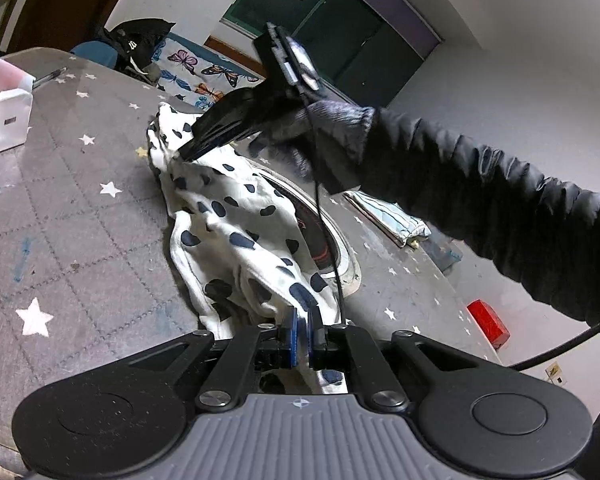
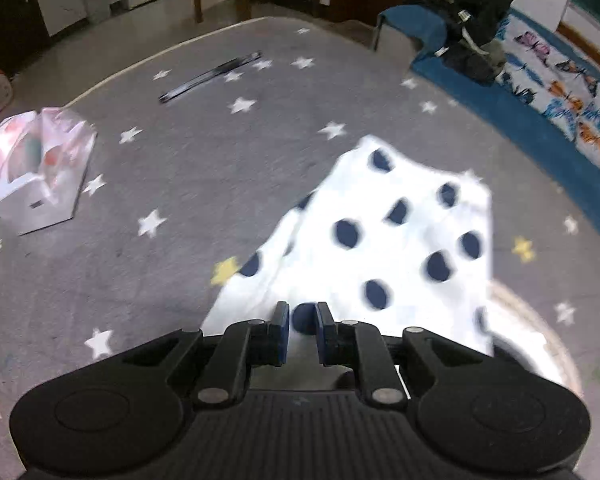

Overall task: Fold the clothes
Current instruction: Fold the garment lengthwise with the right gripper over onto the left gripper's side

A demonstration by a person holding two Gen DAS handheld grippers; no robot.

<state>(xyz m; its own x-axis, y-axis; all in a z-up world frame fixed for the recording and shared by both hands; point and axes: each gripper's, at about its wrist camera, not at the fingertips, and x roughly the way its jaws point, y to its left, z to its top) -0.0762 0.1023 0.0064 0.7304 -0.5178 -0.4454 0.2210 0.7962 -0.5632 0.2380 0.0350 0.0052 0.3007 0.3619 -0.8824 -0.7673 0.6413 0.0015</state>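
A white garment with dark blue dots (image 1: 236,216) lies rumpled on the grey star-patterned table cover (image 1: 60,220). Down at the garment's near end my left gripper (image 1: 302,320) is shut on a bunch of its cloth. My right gripper (image 1: 184,154), held by a gloved hand in a black sleeve, points steeply down at the far end. Wrinkles run toward its tips. In the blurred right wrist view the garment (image 2: 400,240) spreads ahead of the right gripper (image 2: 303,320). Its jaws stand a little apart, with dotted cloth between the pads.
A white tissue box (image 1: 0,120) (image 2: 32,184) stands at the table's left, a pen (image 2: 212,76) beyond it. A round white-rimmed dish (image 1: 340,248) lies partly under the garment. A folded striped cloth (image 1: 392,216) and a red block (image 1: 488,322) lie to the right. Behind is a butterfly-print bed (image 2: 560,92).
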